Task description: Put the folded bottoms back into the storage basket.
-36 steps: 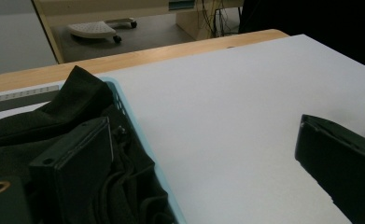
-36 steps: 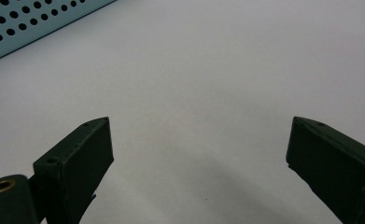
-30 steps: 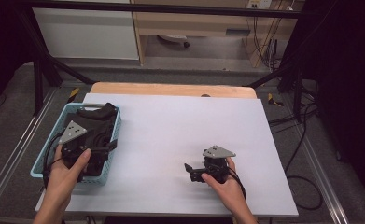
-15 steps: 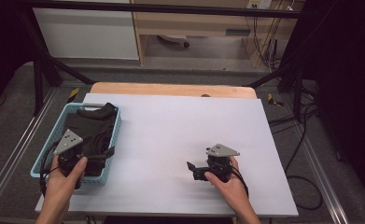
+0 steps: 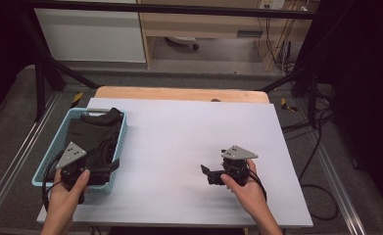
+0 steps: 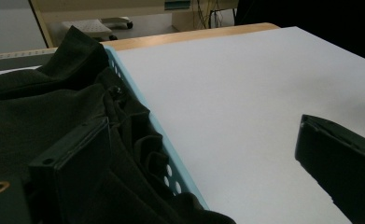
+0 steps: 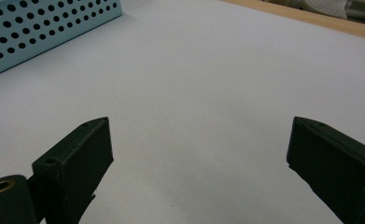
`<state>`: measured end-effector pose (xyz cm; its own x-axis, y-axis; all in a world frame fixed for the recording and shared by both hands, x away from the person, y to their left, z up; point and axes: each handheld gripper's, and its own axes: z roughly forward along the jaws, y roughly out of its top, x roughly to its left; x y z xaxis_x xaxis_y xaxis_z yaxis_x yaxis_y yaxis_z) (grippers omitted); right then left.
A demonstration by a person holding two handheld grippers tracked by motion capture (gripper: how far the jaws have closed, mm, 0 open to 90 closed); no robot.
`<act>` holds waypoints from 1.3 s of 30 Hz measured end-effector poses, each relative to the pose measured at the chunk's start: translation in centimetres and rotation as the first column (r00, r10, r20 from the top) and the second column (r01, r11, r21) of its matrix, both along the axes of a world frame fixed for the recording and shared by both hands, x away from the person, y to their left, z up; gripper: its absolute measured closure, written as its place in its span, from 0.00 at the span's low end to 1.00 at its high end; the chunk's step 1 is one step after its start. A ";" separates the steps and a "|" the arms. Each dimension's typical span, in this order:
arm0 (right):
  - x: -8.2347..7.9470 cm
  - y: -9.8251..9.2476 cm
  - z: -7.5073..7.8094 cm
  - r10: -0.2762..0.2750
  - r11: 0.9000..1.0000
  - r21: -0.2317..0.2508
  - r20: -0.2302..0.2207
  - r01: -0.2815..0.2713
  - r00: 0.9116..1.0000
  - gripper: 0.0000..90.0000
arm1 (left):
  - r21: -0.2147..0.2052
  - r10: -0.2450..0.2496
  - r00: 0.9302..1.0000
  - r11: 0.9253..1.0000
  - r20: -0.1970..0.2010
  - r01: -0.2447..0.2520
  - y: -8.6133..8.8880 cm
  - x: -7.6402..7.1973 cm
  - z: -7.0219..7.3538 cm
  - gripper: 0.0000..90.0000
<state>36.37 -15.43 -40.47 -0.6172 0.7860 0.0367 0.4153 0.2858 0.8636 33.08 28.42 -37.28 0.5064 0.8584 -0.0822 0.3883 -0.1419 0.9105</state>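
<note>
The left gripper (image 5: 88, 169) hangs over the near end of the light-blue basket (image 5: 123, 128), its jaws wide apart: one jaw sits over the dark garment (image 5: 93, 134), the other out past the basket's perforated wall above the white bench (image 5: 179, 127). The garment is heaped in the basket, which stands at the bench's left edge, with a fold poking above the far rim. The right gripper (image 5: 207, 172) rests near the front edge, right of centre, jaws spread wide and holding nothing, pointing toward the basket.

Grey floor (image 5: 12, 122), pale wooden cabinet (image 5: 199, 24) behind, cables (image 5: 277, 29) dangling right.
</note>
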 end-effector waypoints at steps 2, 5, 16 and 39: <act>0.1 -0.3 0.5 -0.001 1.000 0.004 0.005 0.001 1.000 0.09 | -0.001 -0.002 1.000 1.000 -0.001 0.002 0.1 0.0 -0.1 0.04; 0.2 -0.9 1.2 -0.002 1.000 0.017 0.014 0.002 1.000 0.09 | -0.007 0.001 1.000 1.000 -0.010 -0.001 0.4 0.0 -0.4 0.04; 0.8 -2.7 3.1 -0.052 0.997 0.054 0.055 0.049 0.997 0.11 | -0.009 -0.003 1.000 1.000 -0.016 0.002 0.5 -0.2 -0.9 0.04; -0.1 -10.2 4.3 -0.200 0.975 0.114 0.070 0.192 0.977 0.10 | -0.005 -0.011 1.000 1.000 -0.018 0.010 0.5 -0.4 -1.1 0.04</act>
